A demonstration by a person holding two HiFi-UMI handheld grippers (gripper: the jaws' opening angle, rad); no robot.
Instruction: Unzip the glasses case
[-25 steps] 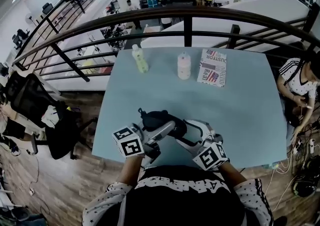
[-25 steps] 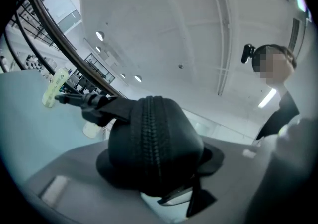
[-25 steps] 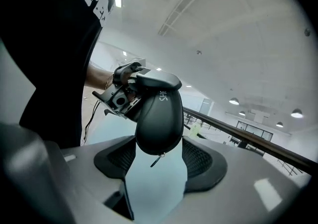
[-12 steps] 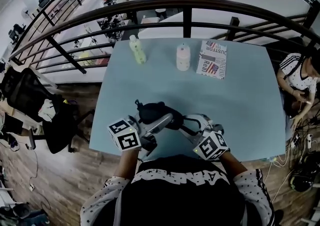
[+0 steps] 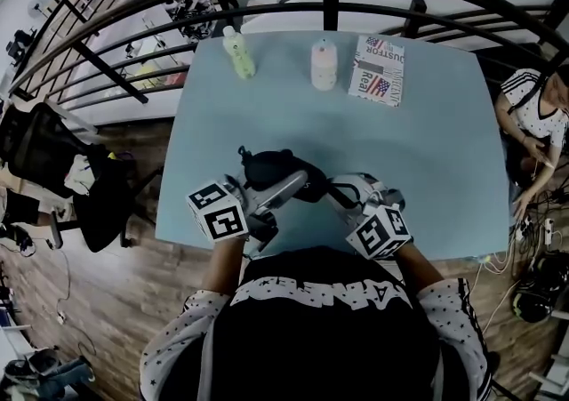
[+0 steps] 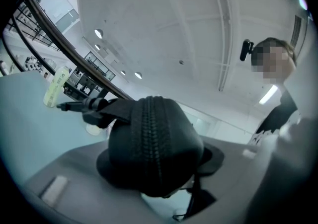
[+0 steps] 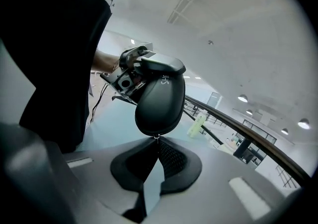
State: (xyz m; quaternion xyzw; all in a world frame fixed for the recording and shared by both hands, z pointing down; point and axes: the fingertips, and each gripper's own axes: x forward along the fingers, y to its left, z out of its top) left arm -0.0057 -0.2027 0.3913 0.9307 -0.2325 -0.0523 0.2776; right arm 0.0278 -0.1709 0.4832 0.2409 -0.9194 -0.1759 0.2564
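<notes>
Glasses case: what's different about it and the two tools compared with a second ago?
The right tool closed its jaws on the zipper pull at the case's end. The left tool keeps clamping the glasses case, which is still zipped. The green bottle, white bottle and printed box haven't moved.

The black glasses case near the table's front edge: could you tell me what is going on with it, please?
A person is working on it with a handheld gripper in each hand. The left gripper clamps the glasses case near the front edge of the light blue table. The right gripper has its jaws shut at the case's end, apparently pinching the small zip pull. The zip teeth facing the left gripper look closed, so unzipping has not begun.
</notes>
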